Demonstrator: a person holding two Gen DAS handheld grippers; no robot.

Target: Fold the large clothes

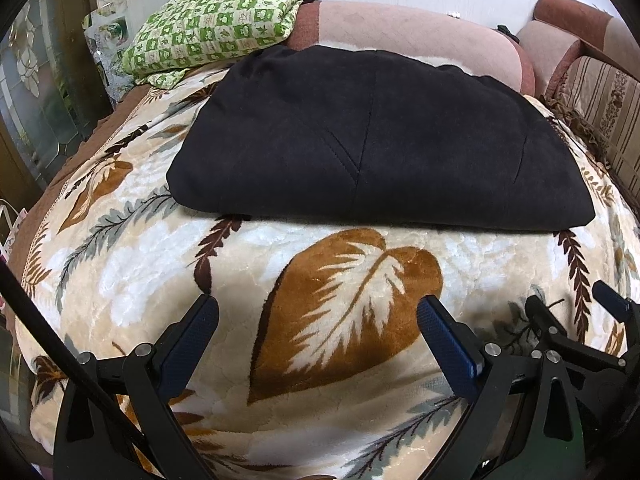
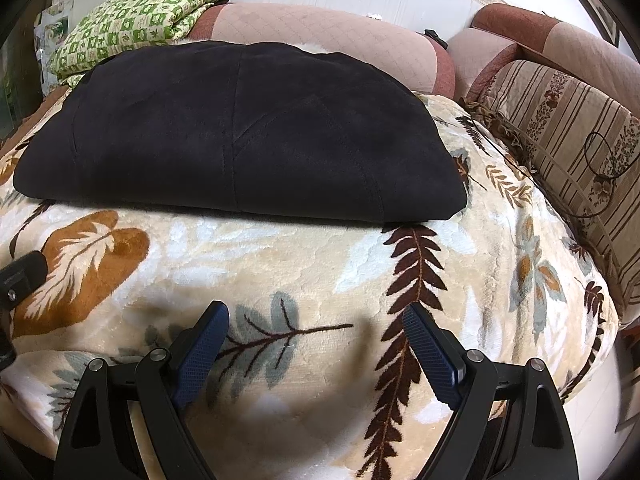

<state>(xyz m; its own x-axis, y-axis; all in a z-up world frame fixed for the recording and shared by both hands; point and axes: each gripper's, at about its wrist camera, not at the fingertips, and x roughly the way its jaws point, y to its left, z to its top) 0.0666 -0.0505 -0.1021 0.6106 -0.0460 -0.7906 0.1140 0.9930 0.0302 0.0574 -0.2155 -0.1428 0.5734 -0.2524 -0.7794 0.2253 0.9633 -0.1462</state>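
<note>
Your left tool (image 1: 318, 312) and right tool (image 2: 316, 320) both hover with jaws spread wide, holding nothing, above the near part of the cream leaf-patterned plush blanket (image 2: 280, 264). Beyond them the folded black fabric garment (image 1: 372, 140) lies flat on that blanket, with a green checkered quilt (image 1: 216, 16) at the far left.

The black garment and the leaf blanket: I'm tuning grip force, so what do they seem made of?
Black garment: seemingly a thick, matte, suede-like or brushed fabric; no sheen, stitched seams show. Leaf blanket: likely plush synthetic fleece; fuzzy, slightly glossy pile with embossed ridges.
</note>
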